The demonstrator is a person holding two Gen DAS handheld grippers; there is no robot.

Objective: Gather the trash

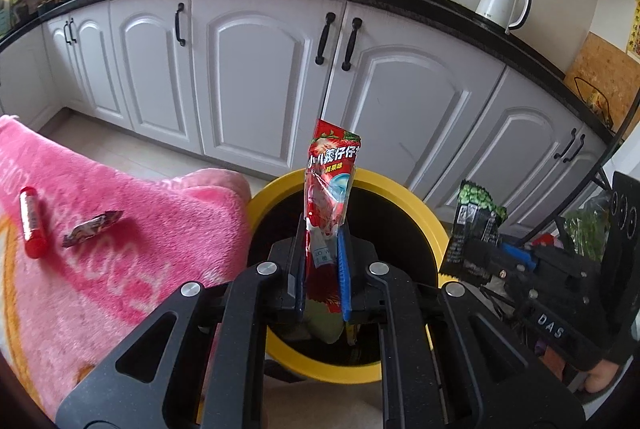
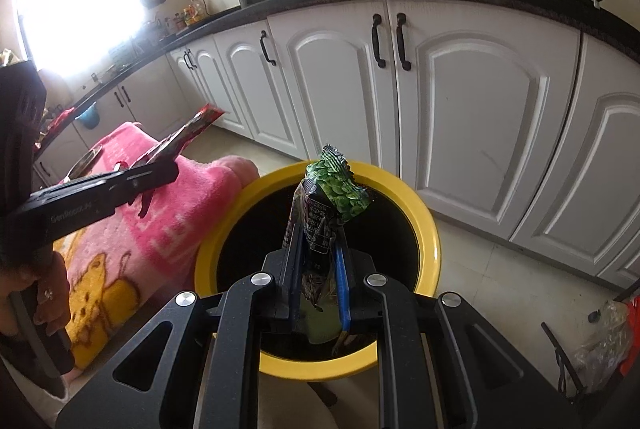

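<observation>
Both grippers tilt downward over the yellow bin (image 1: pixel 434 225). The left gripper (image 1: pixel 323 241) has its jaws clamped on a red wrapper (image 1: pixel 330 181) that stands upright above the bin's dark mouth. The right gripper (image 2: pixel 318 241) has its jaws closed on a green packet (image 2: pixel 340 189), crumpled and also upright over the mouth. A red tube (image 1: pixel 32 221) and a small wrapper (image 1: pixel 92 228) lie on the pink blanket (image 1: pixel 160 229) left of the bin, whose edge touches the rim. White cabinets (image 1: pixel 256 77) stand behind, with bare floor (image 2: pixel 472 241) between.
</observation>
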